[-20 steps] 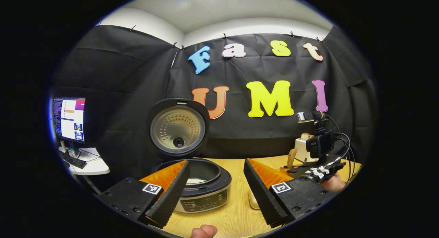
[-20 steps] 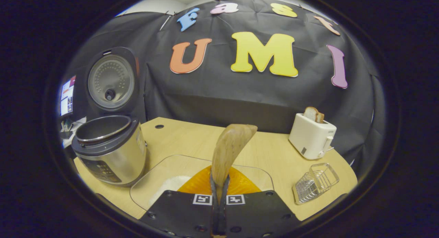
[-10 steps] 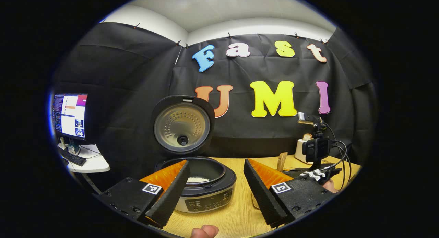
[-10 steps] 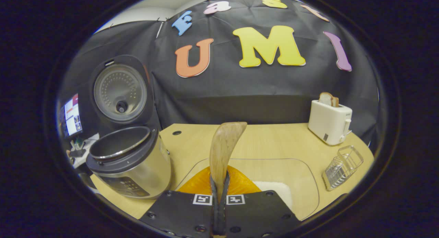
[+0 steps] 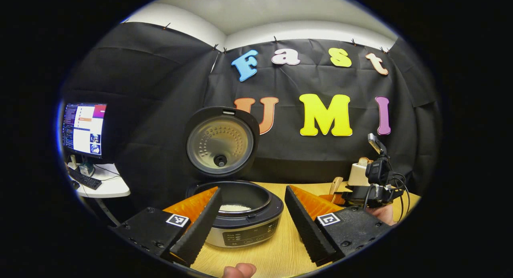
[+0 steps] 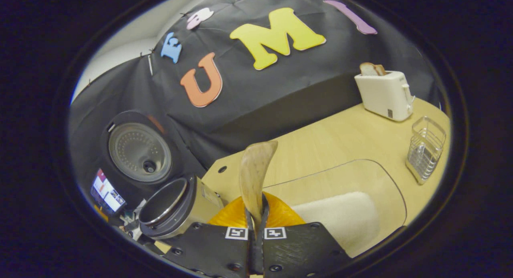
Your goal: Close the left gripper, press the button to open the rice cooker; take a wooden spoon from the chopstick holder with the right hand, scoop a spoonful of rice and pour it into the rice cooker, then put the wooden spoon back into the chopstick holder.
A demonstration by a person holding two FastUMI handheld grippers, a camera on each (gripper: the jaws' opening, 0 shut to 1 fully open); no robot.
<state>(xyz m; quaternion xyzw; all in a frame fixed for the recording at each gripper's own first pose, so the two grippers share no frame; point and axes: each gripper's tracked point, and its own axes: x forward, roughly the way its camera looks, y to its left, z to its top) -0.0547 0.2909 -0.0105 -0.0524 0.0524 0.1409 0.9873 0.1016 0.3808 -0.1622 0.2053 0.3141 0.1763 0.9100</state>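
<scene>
The rice cooker (image 5: 244,224) stands open on the wooden table, lid (image 5: 221,142) upright, a little white rice (image 5: 234,208) in its pot. My left gripper (image 5: 252,218) hovers in front of it, open, nothing between its fingers. In the right gripper view my right gripper (image 6: 256,226) is shut on the handle of a wooden spoon (image 6: 254,176), whose bowl points up, edge-on. That view is tilted: the cooker (image 6: 170,208) lies at lower left, and a clear tray (image 6: 360,190) with a heap of white rice (image 6: 340,220) sits just past the fingers. The wire chopstick holder (image 6: 425,150) is at far right. The right gripper (image 5: 374,184) with the spoon (image 5: 334,186) appears at right in the left gripper view.
A white toaster (image 6: 384,91) holding a slice of bread stands at the table's back right. A monitor (image 5: 84,127) and keyboard sit on a small white side table (image 5: 106,188) left of the booth. A fingertip (image 5: 238,270) shows at the bottom of the left gripper view.
My right gripper has rolled and swung with the spoon, so its view now tilts and the rice tray sits to the right. The left gripper drifted slightly left; the cooker shifted right in its view.
</scene>
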